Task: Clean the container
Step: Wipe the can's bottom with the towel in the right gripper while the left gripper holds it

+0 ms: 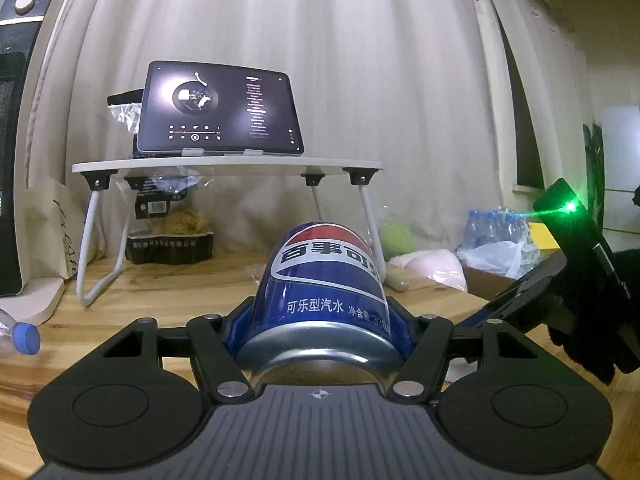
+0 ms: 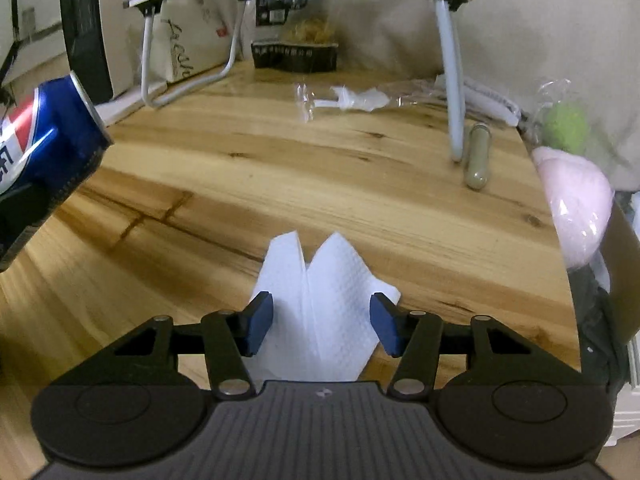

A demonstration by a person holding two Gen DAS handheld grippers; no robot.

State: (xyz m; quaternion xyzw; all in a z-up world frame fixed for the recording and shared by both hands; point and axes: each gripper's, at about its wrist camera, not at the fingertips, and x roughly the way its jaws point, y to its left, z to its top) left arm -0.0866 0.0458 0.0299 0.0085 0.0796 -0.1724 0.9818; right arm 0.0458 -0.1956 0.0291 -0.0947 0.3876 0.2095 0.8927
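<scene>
can [image 1: 326, 280] clamped lengthwise between left tongs [image 1: 320, 320], tissue [image 2: 320, 304] between right tongs [image 2: 321, 328].

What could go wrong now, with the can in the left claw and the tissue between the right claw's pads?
1. The right claw does not yet press the folded tissue, so lifting may leave it on the wooden table.
2. The left claw holds the blue can lying level; leftover drink might spill.
</scene>
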